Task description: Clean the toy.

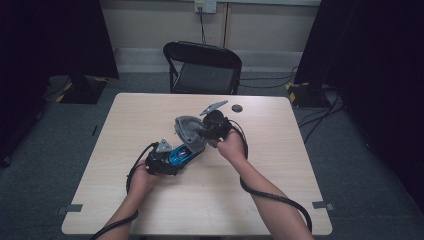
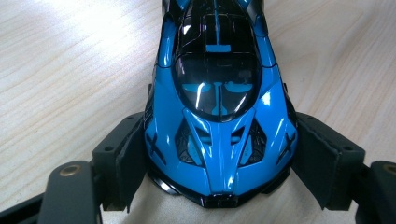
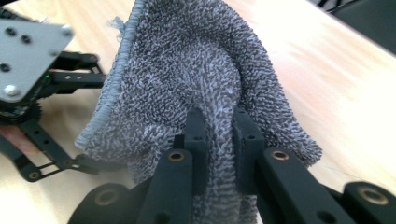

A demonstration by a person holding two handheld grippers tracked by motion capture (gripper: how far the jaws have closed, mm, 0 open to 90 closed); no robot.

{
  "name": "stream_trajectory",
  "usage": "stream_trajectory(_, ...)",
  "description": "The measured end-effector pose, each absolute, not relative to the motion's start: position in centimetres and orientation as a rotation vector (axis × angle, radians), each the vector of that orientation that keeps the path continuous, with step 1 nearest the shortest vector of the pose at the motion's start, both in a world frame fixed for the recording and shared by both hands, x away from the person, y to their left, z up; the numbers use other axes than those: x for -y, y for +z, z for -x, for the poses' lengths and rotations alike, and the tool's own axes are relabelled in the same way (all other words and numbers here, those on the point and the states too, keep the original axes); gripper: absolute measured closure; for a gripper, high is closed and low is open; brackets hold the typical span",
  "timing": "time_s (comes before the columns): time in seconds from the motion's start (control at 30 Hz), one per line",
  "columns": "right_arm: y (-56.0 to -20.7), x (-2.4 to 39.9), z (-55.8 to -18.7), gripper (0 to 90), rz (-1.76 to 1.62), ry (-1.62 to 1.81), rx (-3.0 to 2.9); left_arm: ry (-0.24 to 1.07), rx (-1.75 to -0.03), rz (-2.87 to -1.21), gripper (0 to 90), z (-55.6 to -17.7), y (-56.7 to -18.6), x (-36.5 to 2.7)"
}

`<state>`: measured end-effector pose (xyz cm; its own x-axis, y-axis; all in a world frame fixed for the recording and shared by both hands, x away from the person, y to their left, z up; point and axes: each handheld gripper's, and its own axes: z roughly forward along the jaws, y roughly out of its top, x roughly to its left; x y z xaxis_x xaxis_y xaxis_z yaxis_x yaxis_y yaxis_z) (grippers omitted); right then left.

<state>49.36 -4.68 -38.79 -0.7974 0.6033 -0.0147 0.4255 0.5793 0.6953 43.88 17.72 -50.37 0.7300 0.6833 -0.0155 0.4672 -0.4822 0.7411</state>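
here, near the middle of the pale wooden table [image 1: 150, 120], the left gripper [image 2: 217, 154] is clamping the nose of a glossy blue and black toy sports car [image 2: 217, 102] between its two padded jaws, the car resting on the tabletop. the right gripper [image 3: 219, 135] is pinching a fold of a grey terry cloth [image 3: 187, 79], jaws nearly closed, and is holding the cloth over the car's far end. behind the table a black folding chair [image 1: 202, 67] is standing.

Glossy blue toy car [image 2: 218, 107] beside bunched grey terry cloth [image 3: 187, 84]
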Motion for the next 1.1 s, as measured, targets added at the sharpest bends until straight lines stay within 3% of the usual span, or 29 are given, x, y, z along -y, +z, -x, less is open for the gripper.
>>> stream_trajectory(0.67,-44.7,-1.5,-47.3,79.2,-0.729,0.947,-2.733,0.364,-0.864,-2.171,24.0,-43.9,-50.4,-17.7)
stream_trajectory(1.1,-44.6,-1.2,-47.7,79.4,-0.721,0.916,-2.698,0.364,-0.866,-2.17,24.0,-43.9,-50.4,-17.7)
